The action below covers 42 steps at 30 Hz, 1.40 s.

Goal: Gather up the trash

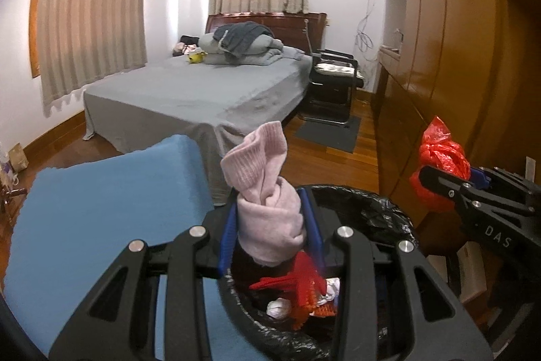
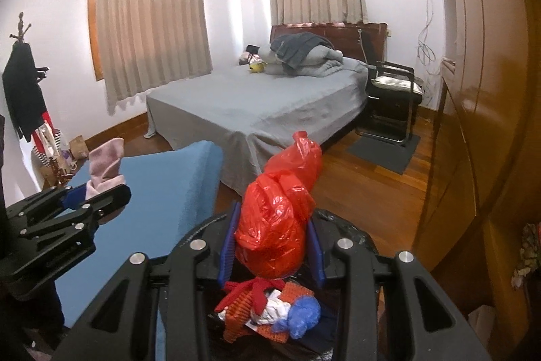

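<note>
My left gripper [image 1: 268, 219] is shut on a rolled pink sock [image 1: 263, 188], held over the black-lined trash bin [image 1: 382, 208]. In the right wrist view the same sock [image 2: 104, 168] and left gripper [image 2: 98, 197] appear at the left. My right gripper [image 2: 274, 239] is shut on a crumpled red plastic bag [image 2: 277, 215], also above the bin [image 2: 341, 229]; the bag [image 1: 439, 161] shows at the right of the left wrist view. Inside the bin lie red and orange knitted scraps [image 2: 257, 300], white paper [image 1: 279, 307] and a blue wad [image 2: 302, 313].
A blue-covered surface [image 1: 101, 215] lies left of the bin. Beyond it stand a grey bed [image 1: 203, 90] with piled bedding, a black chair [image 1: 333, 83] and a dark mat [image 1: 329, 132] on the wooden floor. Wooden wardrobes [image 1: 449, 56] line the right; a coat rack [image 2: 23, 83] stands far left.
</note>
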Tool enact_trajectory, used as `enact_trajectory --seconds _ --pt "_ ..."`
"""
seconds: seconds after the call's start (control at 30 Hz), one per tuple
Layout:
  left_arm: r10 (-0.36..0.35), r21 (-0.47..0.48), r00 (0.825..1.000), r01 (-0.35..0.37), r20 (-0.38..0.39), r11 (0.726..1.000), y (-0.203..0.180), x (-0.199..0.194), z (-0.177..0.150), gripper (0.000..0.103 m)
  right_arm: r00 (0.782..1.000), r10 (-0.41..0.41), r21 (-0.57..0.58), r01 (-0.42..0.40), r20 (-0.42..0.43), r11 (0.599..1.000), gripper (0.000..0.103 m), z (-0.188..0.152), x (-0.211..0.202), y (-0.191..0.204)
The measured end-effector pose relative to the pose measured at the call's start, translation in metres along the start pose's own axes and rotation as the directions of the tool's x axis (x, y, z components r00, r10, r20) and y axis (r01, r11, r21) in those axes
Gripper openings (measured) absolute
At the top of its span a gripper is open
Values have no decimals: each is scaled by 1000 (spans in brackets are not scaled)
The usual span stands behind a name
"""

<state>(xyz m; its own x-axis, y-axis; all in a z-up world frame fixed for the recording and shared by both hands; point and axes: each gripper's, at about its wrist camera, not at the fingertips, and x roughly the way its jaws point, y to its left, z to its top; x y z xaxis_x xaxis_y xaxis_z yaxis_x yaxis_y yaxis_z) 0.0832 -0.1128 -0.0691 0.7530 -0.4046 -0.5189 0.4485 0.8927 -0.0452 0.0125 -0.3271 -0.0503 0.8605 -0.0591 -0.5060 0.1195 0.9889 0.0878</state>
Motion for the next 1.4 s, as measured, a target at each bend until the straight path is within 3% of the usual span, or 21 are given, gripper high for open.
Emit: enact_trajectory --seconds 0.57,0.63,0.67,0.7,0.9,1.03,1.17,1.4 --pt "-121 11 991 122 -61 992 -12 60 -25 35 997 -9 24 11 -74 1000 37 -21 31 -29" --pt "-143 2 987 144 -77 990 -12 68 -28 40 996 -10 15 11 -91 1000 40 -24 40 -32" --pt "-149 1 985 149 -87 989 -11 72 -28 50 995 -18 8 19 -99 1000 46 -26 43 -33" --pt "-150 1 984 151 -94 989 -9 76 -29 64 994 -32 6 33 -104 999 62 -26 46 -34" --pt "-143 -9 985 143 -91 990 1 75 -29 86 994 -67 26 70 -91 997 94 -27 46 -46" --pt "-96 1 993 96 -76 995 11 64 -24 92 993 -64 46 69 -96 997 97 -24 40 -48" --pt "-56 -6 996 56 -69 998 17 48 -17 94 995 -8 91 18 -102 996 97 -17 30 -47" --pt "19 7 999 -19 -30 1000 23 8 -10 95 996 51 60 -47 -73 997 97 -2 0 -19"
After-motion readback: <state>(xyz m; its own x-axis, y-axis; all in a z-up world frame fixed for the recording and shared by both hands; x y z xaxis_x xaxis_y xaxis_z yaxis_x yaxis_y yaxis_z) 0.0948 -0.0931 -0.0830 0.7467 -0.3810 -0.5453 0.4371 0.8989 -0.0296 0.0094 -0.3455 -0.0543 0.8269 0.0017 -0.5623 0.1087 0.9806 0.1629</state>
